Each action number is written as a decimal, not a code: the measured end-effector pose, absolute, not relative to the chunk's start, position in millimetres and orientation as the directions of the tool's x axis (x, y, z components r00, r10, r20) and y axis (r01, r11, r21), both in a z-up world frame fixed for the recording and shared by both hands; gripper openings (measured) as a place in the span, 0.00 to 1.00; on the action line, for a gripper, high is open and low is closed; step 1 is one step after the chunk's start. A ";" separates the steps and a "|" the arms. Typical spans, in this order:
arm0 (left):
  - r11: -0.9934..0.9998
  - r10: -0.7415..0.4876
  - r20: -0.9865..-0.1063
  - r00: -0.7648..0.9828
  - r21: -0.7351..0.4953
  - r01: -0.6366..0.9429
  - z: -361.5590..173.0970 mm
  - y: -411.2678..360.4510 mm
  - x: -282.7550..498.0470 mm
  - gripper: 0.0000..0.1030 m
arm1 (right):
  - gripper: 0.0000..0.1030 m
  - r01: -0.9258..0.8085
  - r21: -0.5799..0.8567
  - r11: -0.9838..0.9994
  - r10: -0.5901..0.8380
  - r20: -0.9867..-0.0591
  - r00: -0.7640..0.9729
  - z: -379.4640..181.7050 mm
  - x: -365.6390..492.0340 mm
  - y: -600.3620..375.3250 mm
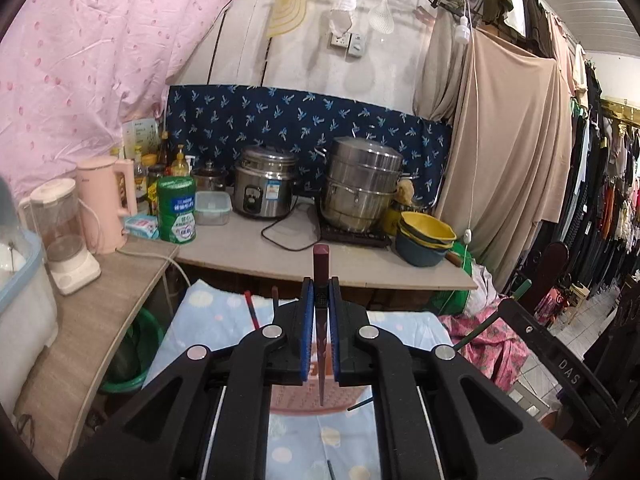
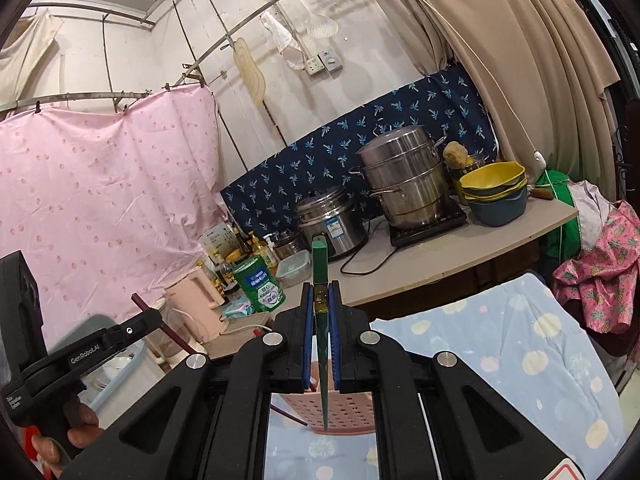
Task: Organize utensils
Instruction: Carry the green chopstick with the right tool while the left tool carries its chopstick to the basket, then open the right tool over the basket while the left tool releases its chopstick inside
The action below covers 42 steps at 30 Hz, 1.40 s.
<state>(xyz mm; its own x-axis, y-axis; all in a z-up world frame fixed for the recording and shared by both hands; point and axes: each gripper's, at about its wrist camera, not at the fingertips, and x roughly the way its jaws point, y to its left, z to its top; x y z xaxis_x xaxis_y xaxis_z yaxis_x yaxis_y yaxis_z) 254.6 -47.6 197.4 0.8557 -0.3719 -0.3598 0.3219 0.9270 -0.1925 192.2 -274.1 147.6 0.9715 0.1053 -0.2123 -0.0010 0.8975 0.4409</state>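
Dark red and thin, a long wooden chopstick [image 1: 321, 264] stands up between the blue pads of the left gripper [image 1: 321, 320]. The jaws are squeezed narrow on it, near its thick top end. Its pointed tip hangs down in the lower middle of the left wrist view, over a pink plastic basket with small holes [image 1: 304, 402].

In the right wrist view, the right gripper [image 2: 321, 320] pinches a thin green chopstick [image 2: 320, 260] the same way, jaws narrow, tip down over the same pink basket [image 2: 340, 412]. At the lower left of that view, a hand [image 2: 60, 440] holds the black handle of the other gripper.

Both sticks are smooth and skinny, so they could slip through the pads and drop onto the blue spotted cloth [image 1: 224, 328] under the basket. More chopsticks lie on that cloth, and one dark one [image 2: 288, 414] lies just beside the basket. If a stick tilts in the pads, its tip could miss the basket or hit the rim. A hard poke could also push the light basket over or make it slide. The two grippers are close, so they could bump each other.
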 end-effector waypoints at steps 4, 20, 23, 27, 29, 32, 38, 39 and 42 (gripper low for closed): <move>0.933 -0.358 -0.343 0.868 -0.167 0.318 204.0 -57.1 271.9 0.07 | 0.07 -0.002 0.454 0.891 0.102 -0.196 0.975 153.8 213.4 -279.1; 0.942 -0.336 -0.440 0.833 -0.153 0.299 153.2 -75.4 334.2 0.07 | 0.07 0.054 0.473 0.879 0.107 -0.308 0.945 109.5 289.3 -283.0; 0.944 -0.331 -0.457 0.826 -0.151 0.295 143.5 -75.0 339.2 0.07 | 0.07 0.060 0.472 0.879 0.116 -0.336 0.935 95.5 297.0 -281.6; 0.945 -0.328 -0.476 0.816 -0.153 0.290 133.3 -74.5 344.7 0.07 | 0.07 0.061 0.461 0.885 0.126 -0.363 0.923 83.4 303.0 -276.5; 0.944 -0.329 -0.484 0.811 -0.153 0.291 129.8 -74.7 346.2 0.07 | 0.07 0.065 0.455 0.888 0.126 -0.377 0.918 78.4 305.6 -273.9; 0.944 -0.330 -0.491 0.806 -0.161 0.288 125.6 -73.7 347.2 0.09 | 0.09 0.069 0.454 0.888 0.133 -0.399 0.907 71.7 308.6 -272.0; 0.951 -0.310 -0.484 0.818 -0.145 0.274 124.2 -71.9 341.2 0.37 | 0.30 0.093 0.447 0.890 0.107 -0.403 0.909 67.8 300.8 -271.2; 0.951 -0.307 -0.486 0.818 -0.145 0.272 123.9 -71.6 341.0 0.37 | 0.30 0.092 0.444 0.891 0.107 -0.402 0.909 68.2 299.2 -271.4; 0.952 -0.305 -0.489 0.817 -0.145 0.268 124.6 -69.8 338.4 0.38 | 0.30 0.092 0.445 0.891 0.105 -0.399 0.911 69.4 294.8 -271.0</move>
